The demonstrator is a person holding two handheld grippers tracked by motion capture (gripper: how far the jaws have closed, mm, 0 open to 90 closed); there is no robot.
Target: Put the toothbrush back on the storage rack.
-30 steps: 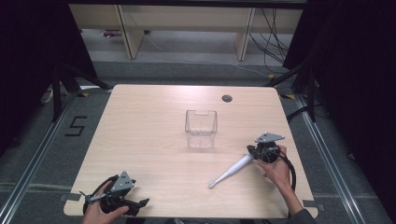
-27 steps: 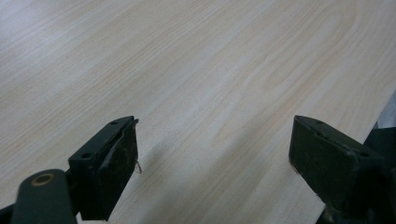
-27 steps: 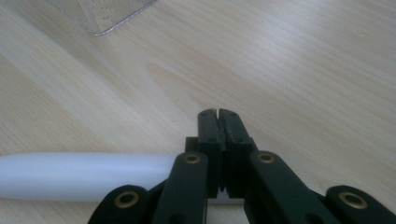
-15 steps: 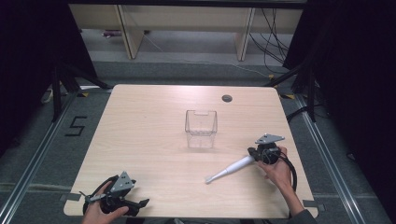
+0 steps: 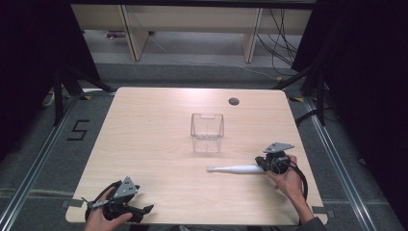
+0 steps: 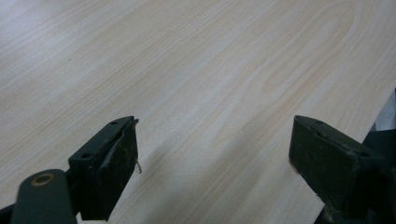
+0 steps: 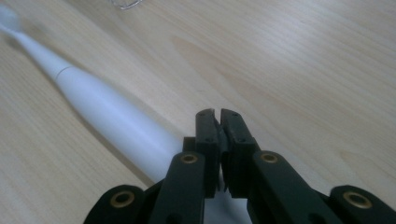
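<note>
A white electric toothbrush (image 5: 235, 169) lies flat on the wooden table (image 5: 154, 125), its head pointing left, in front of a clear plastic box (image 5: 207, 132). My right gripper (image 5: 260, 167) is at its handle end, held by a hand, with the jaws shut together. In the right gripper view the jaws (image 7: 217, 114) meet with nothing between them. The toothbrush (image 7: 107, 112) runs beside and under their left side. My left gripper (image 5: 142, 213) rests at the table's near left corner. Its jaws stand wide open (image 6: 212, 149) over bare wood.
A small dark grommet hole (image 5: 234, 101) sits near the table's far edge. Only a corner of the clear box (image 7: 123, 3) reaches into the top of the right gripper view. Shelving and cables stand on the floor beyond the table.
The toothbrush has swung from a diagonal to lying level, its head moving up and right. The right gripper shifted slightly. The left gripper has not moved.
</note>
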